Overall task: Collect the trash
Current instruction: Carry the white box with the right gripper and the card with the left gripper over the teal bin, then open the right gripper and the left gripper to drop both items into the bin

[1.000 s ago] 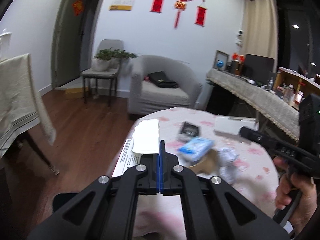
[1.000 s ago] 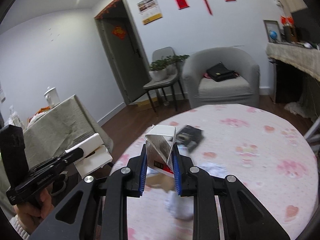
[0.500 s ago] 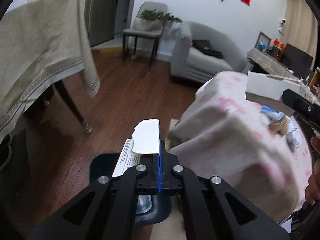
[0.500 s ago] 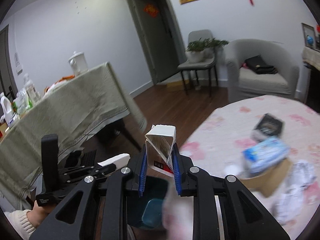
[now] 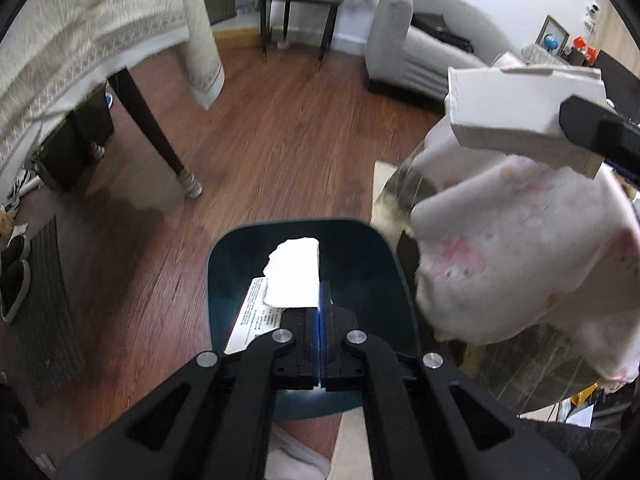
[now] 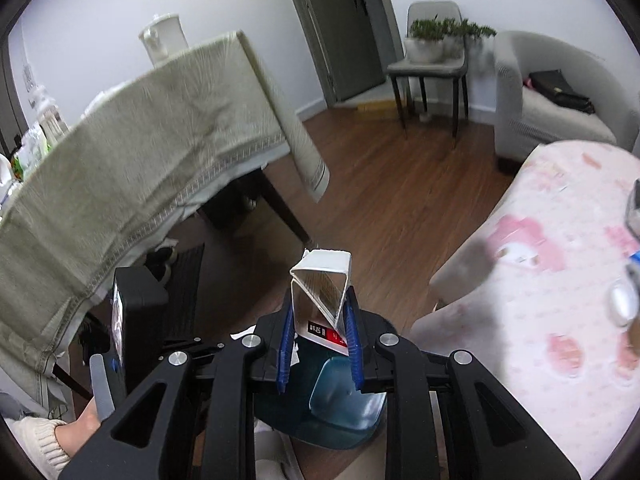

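Teal bin (image 5: 308, 240) on the floor is serving as the drop point: the left gripper (image 5: 323, 296), jaws pinched on torn paper (image 5: 294, 276), is hanging right over it, while the right gripper (image 6: 318, 320), clamping a crushed carton (image 6: 322, 292), is hovering above its rim, both ready to release

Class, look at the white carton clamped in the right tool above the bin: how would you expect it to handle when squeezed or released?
The white carton probably crushes easily: its open top is already bent out of square between the right tool's pads. It looks empty, so likely light. Released, it should drop into the teal bin below.
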`<state>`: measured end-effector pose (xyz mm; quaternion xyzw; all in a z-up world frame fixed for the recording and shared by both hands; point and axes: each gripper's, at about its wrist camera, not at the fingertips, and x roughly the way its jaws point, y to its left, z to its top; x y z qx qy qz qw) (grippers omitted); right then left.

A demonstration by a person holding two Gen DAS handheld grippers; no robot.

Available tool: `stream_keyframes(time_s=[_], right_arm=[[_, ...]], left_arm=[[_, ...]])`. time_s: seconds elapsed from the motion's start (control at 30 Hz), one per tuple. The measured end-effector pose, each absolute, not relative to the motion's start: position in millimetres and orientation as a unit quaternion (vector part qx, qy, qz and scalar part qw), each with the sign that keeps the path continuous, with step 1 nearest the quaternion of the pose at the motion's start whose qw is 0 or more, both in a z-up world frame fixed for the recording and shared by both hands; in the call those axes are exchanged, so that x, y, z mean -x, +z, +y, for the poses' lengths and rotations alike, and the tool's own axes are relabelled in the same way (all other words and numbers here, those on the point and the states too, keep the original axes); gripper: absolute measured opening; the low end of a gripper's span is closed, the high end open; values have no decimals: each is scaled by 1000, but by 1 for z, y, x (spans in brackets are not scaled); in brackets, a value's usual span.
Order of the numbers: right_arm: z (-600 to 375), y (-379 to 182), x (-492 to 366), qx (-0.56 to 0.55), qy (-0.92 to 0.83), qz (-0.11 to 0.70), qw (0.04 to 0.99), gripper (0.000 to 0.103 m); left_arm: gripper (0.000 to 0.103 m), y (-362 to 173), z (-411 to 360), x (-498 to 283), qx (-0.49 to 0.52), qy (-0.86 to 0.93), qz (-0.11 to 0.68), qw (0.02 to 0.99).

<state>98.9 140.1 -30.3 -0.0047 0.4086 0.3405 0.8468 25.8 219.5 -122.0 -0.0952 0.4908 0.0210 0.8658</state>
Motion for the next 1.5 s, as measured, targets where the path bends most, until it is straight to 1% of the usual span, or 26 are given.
stream_keyframes(time_s=[0.07, 0.1, 0.13, 0.17, 0.2, 0.23, 0.3, 0.43, 0.5, 0.57, 0.73, 0.8, 0.93, 1.0, 1.07, 1.1, 1.13, 1.2, 1.23, 1.27, 1.43, 1.5], right_arm=[[150, -40, -101, 13, 341, 424, 839, 23], [152, -43, -102, 15, 341, 428, 837, 23], [157, -48, -103, 16, 341, 433, 834, 23], [159, -50, -104, 16, 341, 436, 832, 23], [163, -54, -105, 19, 340, 440, 831, 23], [166, -56, -105, 20, 339, 441, 831, 23], [171, -62, -105, 21, 339, 445, 829, 23], [181, -74, -105, 31, 335, 452, 826, 23], [186, -80, -106, 37, 333, 456, 824, 23], [188, -85, -107, 41, 330, 462, 822, 23], [198, -103, -105, 55, 328, 477, 814, 23], [203, -110, -103, 65, 328, 484, 809, 23], [208, -125, -99, 85, 326, 497, 800, 24], [209, -135, -98, 93, 322, 507, 794, 26], [210, -141, -97, 99, 319, 512, 792, 27], [211, -146, -96, 106, 316, 515, 790, 27], [211, -149, -95, 110, 314, 518, 788, 28], [211, -157, -95, 120, 311, 523, 784, 33], [212, -161, -93, 128, 309, 527, 781, 39], [212, -163, -92, 133, 310, 530, 778, 51], [210, -161, -83, 137, 320, 527, 775, 58], [211, -154, -79, 140, 332, 521, 774, 58]], left_arm=[[7, -130, 226, -25, 94, 27, 504, 858], [7, -132, 231, -26, 95, 30, 507, 856], [14, -134, 234, -24, 96, 35, 508, 855], [26, -134, 239, -22, 97, 42, 507, 856], [32, -132, 243, -21, 102, 43, 504, 857], [41, -130, 248, -20, 107, 44, 498, 859], [43, -122, 255, -16, 118, 44, 488, 864], [50, -104, 263, -6, 119, 49, 462, 878], [51, -94, 269, -1, 119, 51, 448, 885], [56, -85, 274, 3, 122, 55, 434, 891], [56, -63, 280, 12, 135, 60, 401, 904], [53, -50, 283, 17, 138, 62, 381, 912], [44, -29, 283, 25, 145, 59, 349, 924], [39, -21, 281, 26, 147, 56, 340, 927], [31, -13, 280, 26, 152, 56, 333, 929], [29, -7, 279, 26, 156, 54, 328, 930], [27, -3, 279, 27, 158, 51, 323, 932], [27, 8, 276, 28, 159, 51, 309, 936], [27, 13, 275, 28, 159, 50, 303, 938], [27, 18, 273, 28, 157, 50, 297, 941], [27, 34, 264, 30, 151, 51, 274, 948], [27, 39, 261, 29, 153, 50, 269, 950]])
